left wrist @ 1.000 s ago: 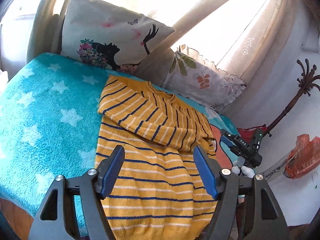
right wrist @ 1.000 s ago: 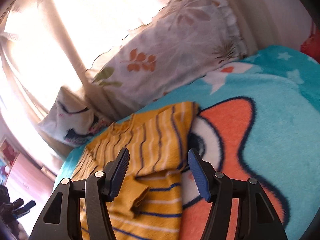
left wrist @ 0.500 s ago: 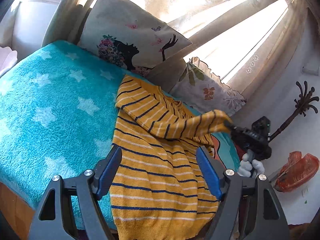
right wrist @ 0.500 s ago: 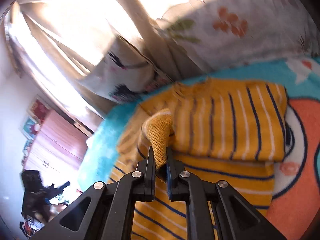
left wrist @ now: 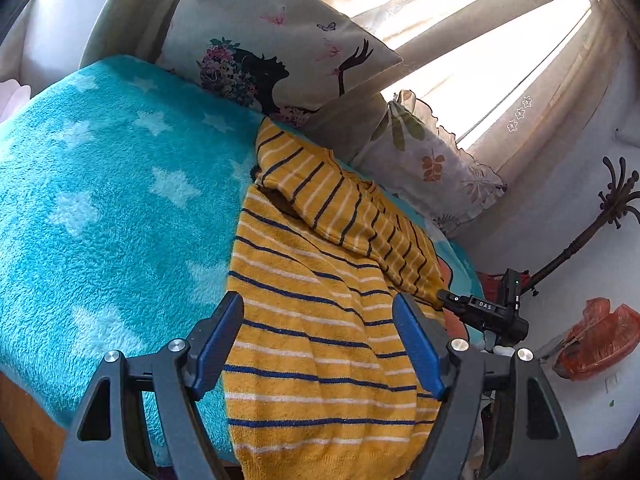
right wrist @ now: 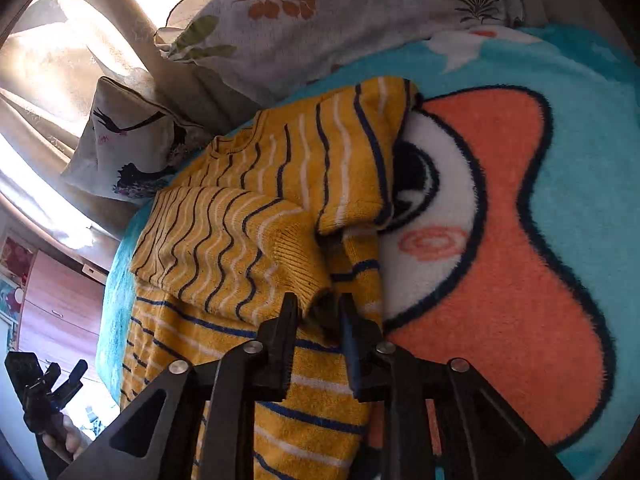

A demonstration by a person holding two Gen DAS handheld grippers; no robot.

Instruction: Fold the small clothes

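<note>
A yellow sweater (left wrist: 320, 320) with blue and white stripes lies on a turquoise star blanket (left wrist: 100, 208). One sleeve (left wrist: 340, 204) is folded across the chest. My left gripper (left wrist: 320, 344) is open and empty above the sweater's lower half. My right gripper (right wrist: 318, 320) has its jaws a little apart around the sleeve's ribbed cuff (right wrist: 296, 252), low over the sweater (right wrist: 240, 220). It also shows in the left wrist view (left wrist: 480, 312) at the sweater's right edge.
Two pillows (left wrist: 280, 52) (left wrist: 432, 160) lean against the curtained window behind the bed. The blanket shows an orange fish print (right wrist: 500, 260) to the right of the sweater. A dark coat stand (left wrist: 592, 224) and an orange object (left wrist: 596, 340) are beside the bed.
My right gripper shut on the sleeve cuff, lifted it, carried it across the chest and lowered it. Its jaws have now parted slightly. My left gripper stayed open above the hem.
</note>
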